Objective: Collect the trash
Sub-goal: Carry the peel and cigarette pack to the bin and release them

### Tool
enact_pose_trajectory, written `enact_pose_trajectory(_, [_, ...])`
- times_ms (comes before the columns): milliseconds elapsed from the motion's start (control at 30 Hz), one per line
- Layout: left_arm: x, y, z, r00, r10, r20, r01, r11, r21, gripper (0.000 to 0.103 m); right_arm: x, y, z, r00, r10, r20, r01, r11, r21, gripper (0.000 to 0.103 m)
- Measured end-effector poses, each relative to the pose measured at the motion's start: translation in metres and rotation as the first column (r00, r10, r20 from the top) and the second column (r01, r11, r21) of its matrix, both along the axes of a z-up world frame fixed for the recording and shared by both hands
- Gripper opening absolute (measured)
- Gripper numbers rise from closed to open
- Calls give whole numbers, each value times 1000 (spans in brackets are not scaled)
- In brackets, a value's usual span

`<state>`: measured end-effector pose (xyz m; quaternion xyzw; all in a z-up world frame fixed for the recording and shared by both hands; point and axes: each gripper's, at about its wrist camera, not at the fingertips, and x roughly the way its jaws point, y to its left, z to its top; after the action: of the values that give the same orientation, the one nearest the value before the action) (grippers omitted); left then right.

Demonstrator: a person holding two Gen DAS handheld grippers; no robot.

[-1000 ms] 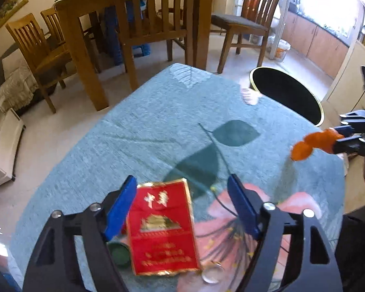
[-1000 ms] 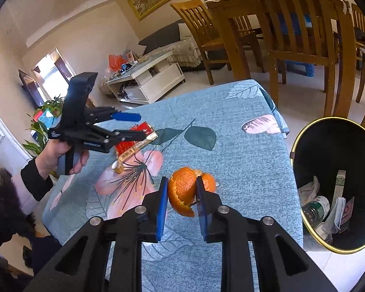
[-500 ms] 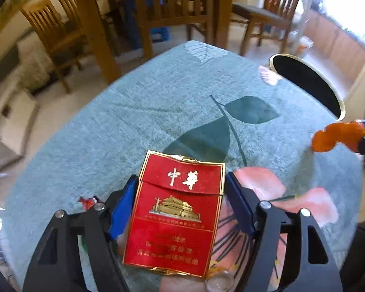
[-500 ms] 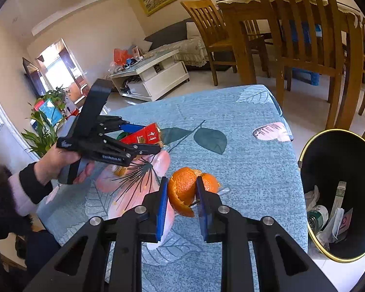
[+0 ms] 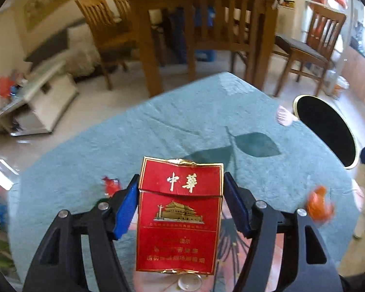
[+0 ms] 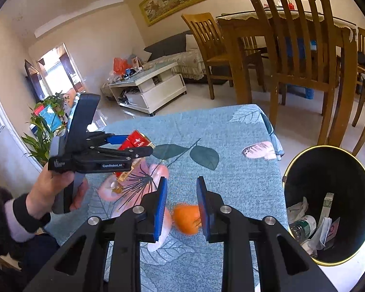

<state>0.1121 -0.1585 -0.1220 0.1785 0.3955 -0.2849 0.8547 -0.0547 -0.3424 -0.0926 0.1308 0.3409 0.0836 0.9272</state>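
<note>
The left gripper (image 5: 181, 204) is closing its jaws on a red cigarette pack (image 5: 180, 216); both blue pads (image 5: 126, 209) lie against the pack's long sides, and the pack stands upright between them, lifted clear of the teal floral tablecloth (image 5: 158, 131). Its face carries two gold Chinese characters, 中华, above a gold picture of a gate building, with lines of gold text lower down that are too blurred to read. From the right wrist view the same gripper's black side plate reads "GenRobot.AI", and a hand (image 6: 53, 189) grips its handle.

The right gripper (image 6: 181, 206) has its jaws parting, and the orange peel (image 6: 187, 219) sits low between the pads, blurred; whether either pad touches it cannot be told. In the left wrist view the peel appears at about 3 o'clock from the pack, near the cloth's edge.

A small red wrapper (image 5: 110, 185) lies on the cloth at 10 o'clock of the left gripper. The black bin with a gold rim (image 6: 301, 155) stands at 3 o'clock of the right gripper, beside the table, holding a plastic bottle (image 6: 303, 226) and crumpled paper.
</note>
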Motion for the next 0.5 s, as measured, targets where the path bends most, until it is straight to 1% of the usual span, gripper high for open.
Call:
enact_pose_trajectory(33, [-1,2,-2,1000,17,-6,-17,1000,-4,67,0,2,1,1000,1,0,-1,1000,-13,26])
enact_pose_trajectory(100, [-5,6,-6,999,47,-6,-47,999,11,67,3,7,2,1000,10,-9,-10,998,-64,26])
enact_pose_trajectory(133, [-5,9,-7,998,57,-14,-57,998,5,67,6,10,-1,1000,16,-27,-18,996,-83,26])
enact_pose_trajectory(200, [-8,11,-7,998,50,-28,-50,999,-1,67,10,15,-10,997,37,-69,-43,996,-84,26])
enact_pose_trajectory(267, [-10,13,-7,999,39,-24,-39,999,10,67,14,25,-23,991,61,-121,-77,989,-129,37])
enact_pose_trajectory(333, [-12,10,-8,999,36,-25,-36,999,9,67,19,28,-35,986,58,-155,-82,984,-155,78])
enact_pose_trajectory(400, [-12,10,-8,999,31,-32,-31,1000,0,67,26,25,-46,982,30,-188,-60,985,-159,91])
enact_pose_trajectory(433, [-12,10,-8,999,25,-29,-25,1000,1,67,27,25,-49,981,5,-194,-41,983,-180,94])
enact_pose_trajectory(467, [-13,9,-9,999,23,-26,-23,1000,2,67,28,25,-51,980,2,-200,-37,984,-173,94])
enact_pose_trajectory(500, [-12,10,-10,999,23,-28,-23,1000,1,67,29,26,-51,979,18,-205,-47,989,-138,94])
